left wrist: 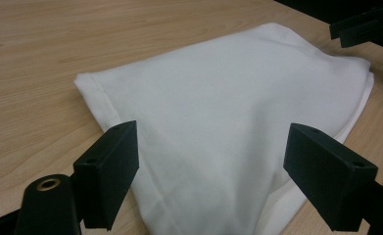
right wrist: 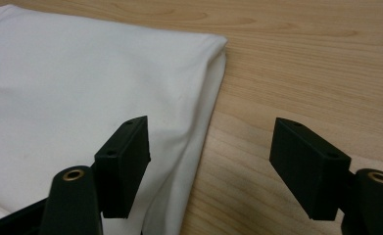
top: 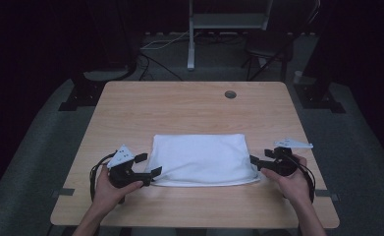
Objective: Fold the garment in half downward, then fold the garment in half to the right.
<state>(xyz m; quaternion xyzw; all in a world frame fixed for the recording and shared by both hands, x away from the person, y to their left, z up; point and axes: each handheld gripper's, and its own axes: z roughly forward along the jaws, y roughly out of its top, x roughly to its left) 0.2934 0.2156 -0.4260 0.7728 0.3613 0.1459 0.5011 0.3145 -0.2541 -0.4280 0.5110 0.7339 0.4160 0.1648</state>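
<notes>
— What's the surface like?
— A pale wood-grain worktop (top: 194,105) with rounded corners and a round cable hole near the far edge; dark room, grey floor.
— And the cloth?
— A smooth white folded cloth (top: 202,160) lies flat near the front edge. The left gripper (top: 148,164) and right gripper (top: 255,163) flank its ends, jaws apart, gripping nothing.
</notes>
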